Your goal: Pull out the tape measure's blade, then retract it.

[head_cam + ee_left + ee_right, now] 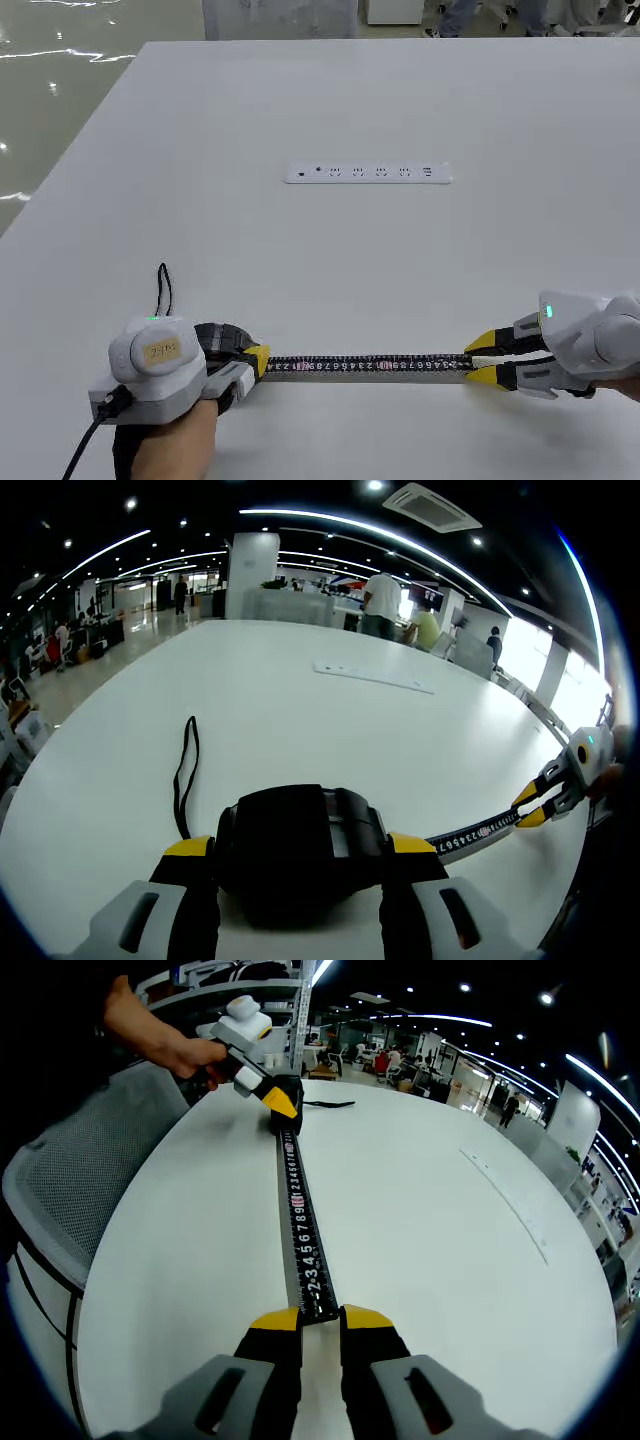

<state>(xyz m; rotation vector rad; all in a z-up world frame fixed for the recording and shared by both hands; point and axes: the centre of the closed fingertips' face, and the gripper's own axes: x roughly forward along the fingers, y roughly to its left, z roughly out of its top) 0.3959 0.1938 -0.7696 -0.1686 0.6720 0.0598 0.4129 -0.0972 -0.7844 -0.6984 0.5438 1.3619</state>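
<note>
The black tape measure case (222,342) lies on the white table at the lower left, with my left gripper (243,363) shut on it. In the left gripper view the case (300,825) sits between the yellow-tipped jaws of the left gripper (300,852). The black numbered blade (365,364) is drawn out flat to the right along the table. My right gripper (481,359) is shut on the blade's end. In the right gripper view the blade (297,1210) runs from the right gripper (321,1318) away to the case and the left gripper (250,1065).
A white power strip (368,173) lies in the middle of the table (400,270), beyond the blade. The case's black wrist cord (163,288) trails behind it. A grey mesh chair back (80,1180) stands at the table's near edge.
</note>
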